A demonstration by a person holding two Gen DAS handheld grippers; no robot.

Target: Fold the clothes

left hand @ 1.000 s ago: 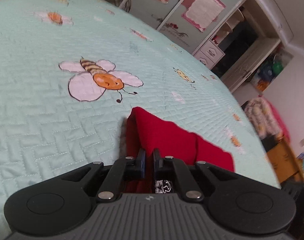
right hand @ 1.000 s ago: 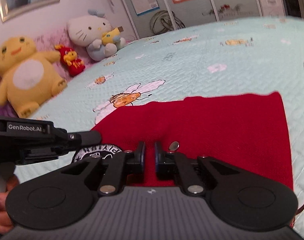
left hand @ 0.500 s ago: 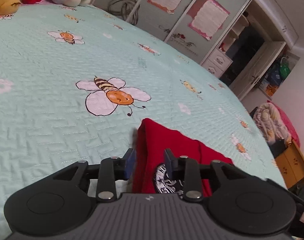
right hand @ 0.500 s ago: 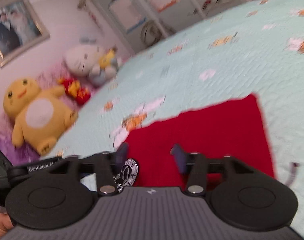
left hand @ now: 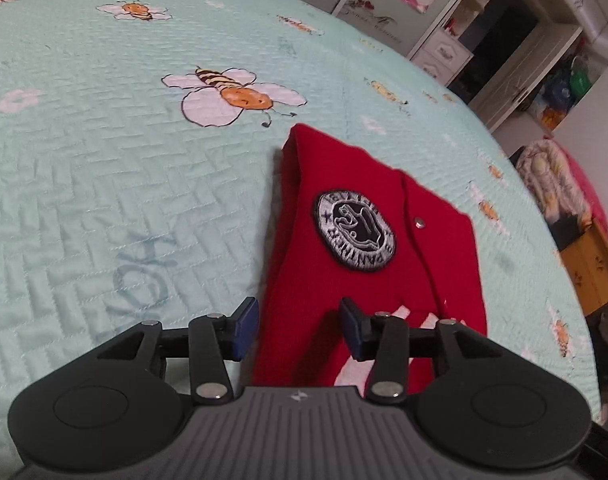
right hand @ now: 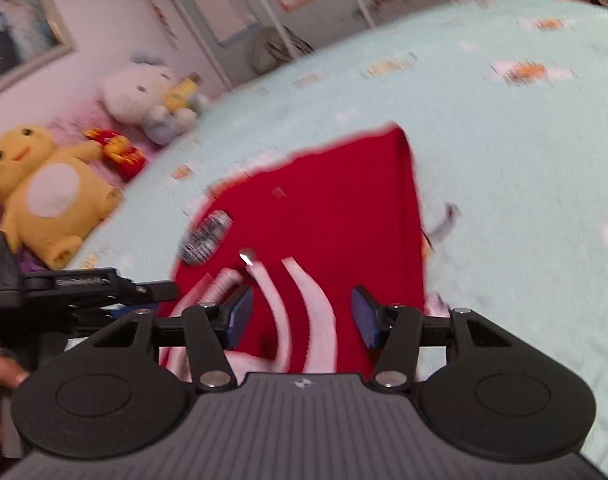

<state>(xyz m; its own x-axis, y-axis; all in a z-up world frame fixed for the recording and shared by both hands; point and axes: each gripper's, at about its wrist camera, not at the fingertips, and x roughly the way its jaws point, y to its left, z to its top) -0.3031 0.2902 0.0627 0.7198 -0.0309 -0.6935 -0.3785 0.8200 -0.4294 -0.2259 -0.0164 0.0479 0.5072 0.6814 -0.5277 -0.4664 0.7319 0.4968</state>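
The red knitted sweater lay folded flat on the bed's pale green quilt. The quilt was soft and puffy, with stitched zigzag lines and cartoon bees on it.

A round black and grey patch was sewn on the sweater. It was seen upside down, and the letters "PANTHER" could be read along its rim. A small shiny metal snap sat just beside the patch. White curved stripes ran across the near end of the sweater.

The left tool hung over the near edge of the sweater. Its two blue pads stood wide apart and held nothing.

The right tool hung over the white stripes. Its pads were wide apart too, with nothing between them. This view was blurry. A black bar at the left had white writing, too smeared to read.

A fuzzy yellow plush toy and a white plush cat sat at the far end of the bed.
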